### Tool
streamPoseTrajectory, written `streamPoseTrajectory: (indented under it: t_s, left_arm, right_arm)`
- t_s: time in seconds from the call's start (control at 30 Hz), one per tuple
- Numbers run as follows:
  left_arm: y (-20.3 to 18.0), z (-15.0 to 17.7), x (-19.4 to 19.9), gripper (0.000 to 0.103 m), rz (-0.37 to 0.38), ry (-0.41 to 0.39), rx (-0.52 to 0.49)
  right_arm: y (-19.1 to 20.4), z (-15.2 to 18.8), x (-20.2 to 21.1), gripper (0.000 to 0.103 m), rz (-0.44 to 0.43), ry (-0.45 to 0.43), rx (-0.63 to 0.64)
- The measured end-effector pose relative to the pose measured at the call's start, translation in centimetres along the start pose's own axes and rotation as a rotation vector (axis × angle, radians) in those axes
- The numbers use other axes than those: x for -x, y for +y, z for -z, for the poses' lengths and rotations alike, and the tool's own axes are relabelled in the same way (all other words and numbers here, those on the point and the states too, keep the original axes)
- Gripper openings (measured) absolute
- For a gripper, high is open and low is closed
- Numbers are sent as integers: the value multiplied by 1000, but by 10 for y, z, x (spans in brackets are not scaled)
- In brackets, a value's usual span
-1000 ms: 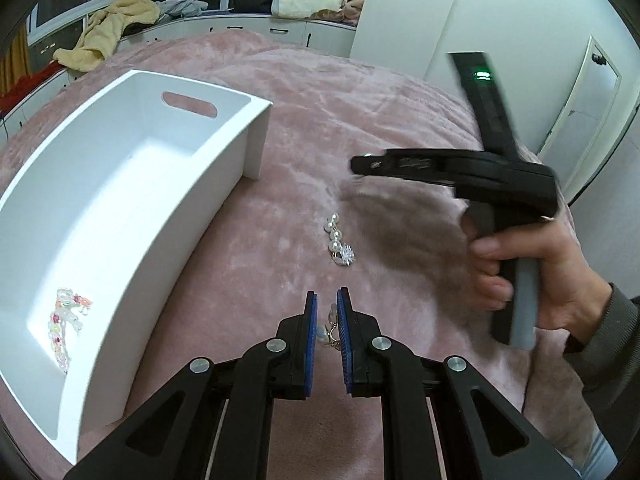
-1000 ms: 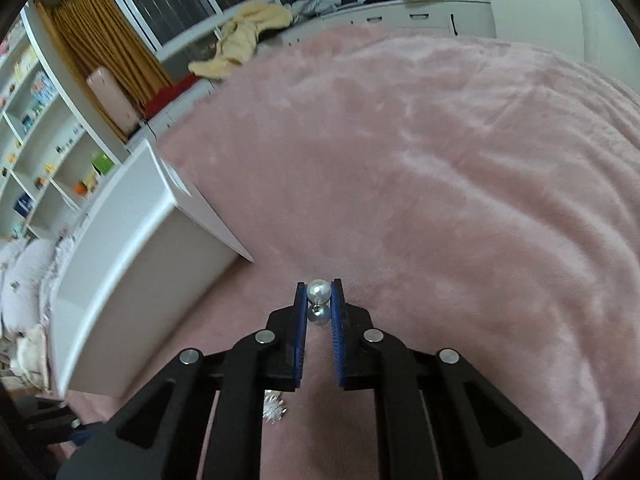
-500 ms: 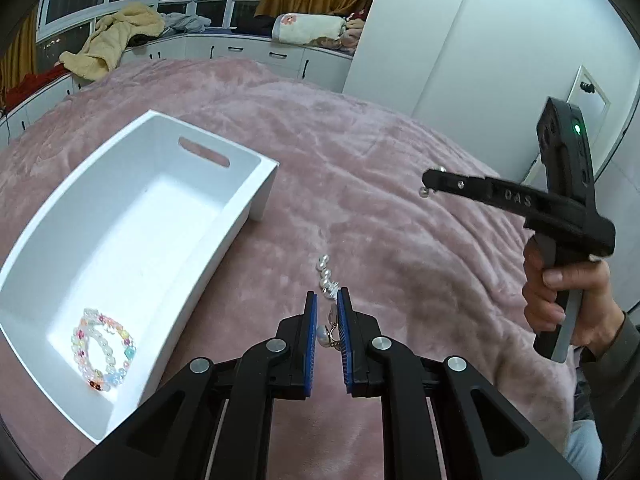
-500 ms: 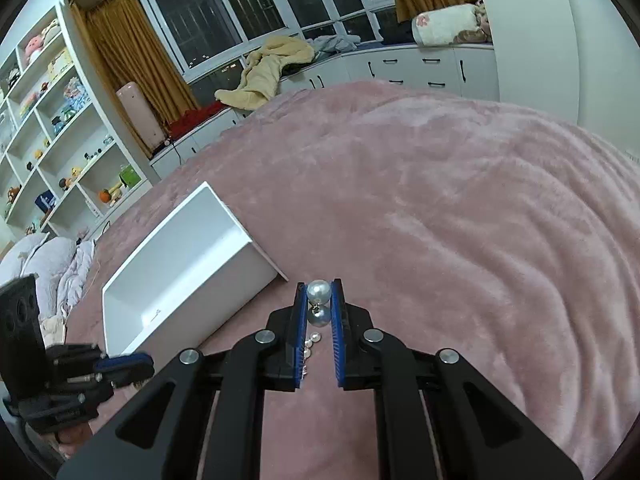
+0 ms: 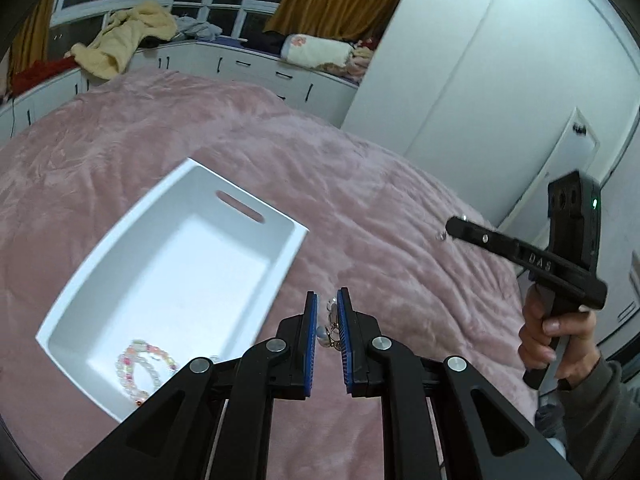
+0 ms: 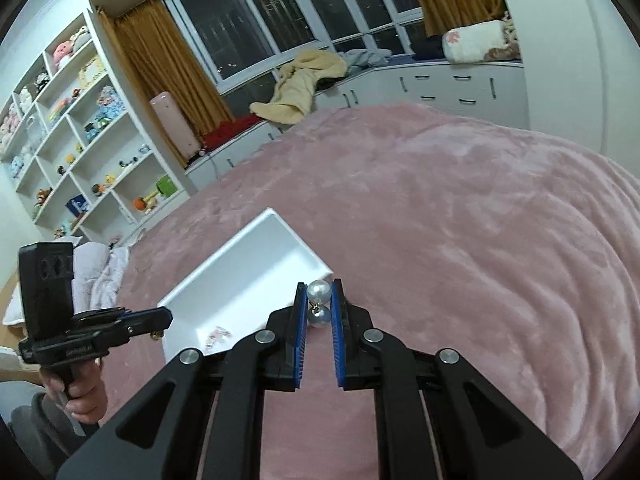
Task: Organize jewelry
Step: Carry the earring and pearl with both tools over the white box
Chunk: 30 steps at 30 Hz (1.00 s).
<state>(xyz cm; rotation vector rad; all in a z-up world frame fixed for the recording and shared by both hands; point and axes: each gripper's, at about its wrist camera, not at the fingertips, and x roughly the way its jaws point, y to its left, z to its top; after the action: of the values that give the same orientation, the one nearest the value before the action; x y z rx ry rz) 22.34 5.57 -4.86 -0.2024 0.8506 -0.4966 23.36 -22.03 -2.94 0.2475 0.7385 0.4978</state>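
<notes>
- Left wrist view: left gripper (image 5: pixel 327 320) at lower centre, clenched on a small dangling earring (image 5: pixel 330 330) with a pearl and gold fittings, raised above the pink blanket (image 5: pixel 380 200).
- White tray (image 5: pixel 120 236) at left of frame, resting on the blanket, with one beaded bracelet (image 5: pixel 142 368) already lying in its near corner.
- Right gripper (image 5: pixel 450 229) at right of same frame, gripped by a hand (image 5: pixel 556 344), tip carrying something small.
- Right wrist view: right gripper (image 6: pixel 319 308) at lower centre, clamped on a two-pearl earring (image 6: pixel 319 300), one pearl above the other between the pads.
- Tray (image 6: pixel 240 276) just left of and beyond those fingertips.
- Judged about midway: bracelet stowed, both earrings lifted but not yet over the tray.
- Left to do: carrying each earring over the tray and letting go.
- No other loose jewelry visible on the blanket.
</notes>
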Motion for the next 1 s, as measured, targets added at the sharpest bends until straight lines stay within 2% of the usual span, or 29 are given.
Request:
streamPoseTrajectory:
  t_s: [0.17, 0.3, 0.53, 0.67, 0.83, 1.0]
  left_arm:
    - [24, -7, 21, 16, -58, -16, -2]
    - [47, -5, 36, 16, -76, -25, 23]
    - [87, 9, 36, 16, -134, -2, 71]
    - [105, 27, 19, 16, -171, 51, 85]
    - [116, 45, -1, 25, -207, 99, 74]
    - [120, 51, -6, 44, -206, 96, 91]
  right_arm:
    - [32, -15, -17, 12, -88, 4, -1]
    - [57, -20, -45, 12, -119, 38, 7]
    - [107, -8, -111, 12, -127, 158, 68]
    - [126, 11, -153, 12, -100, 255, 104]
    - [130, 29, -178, 12, -87, 306, 90]
    - [129, 35, -184, 15, -86, 342, 93]
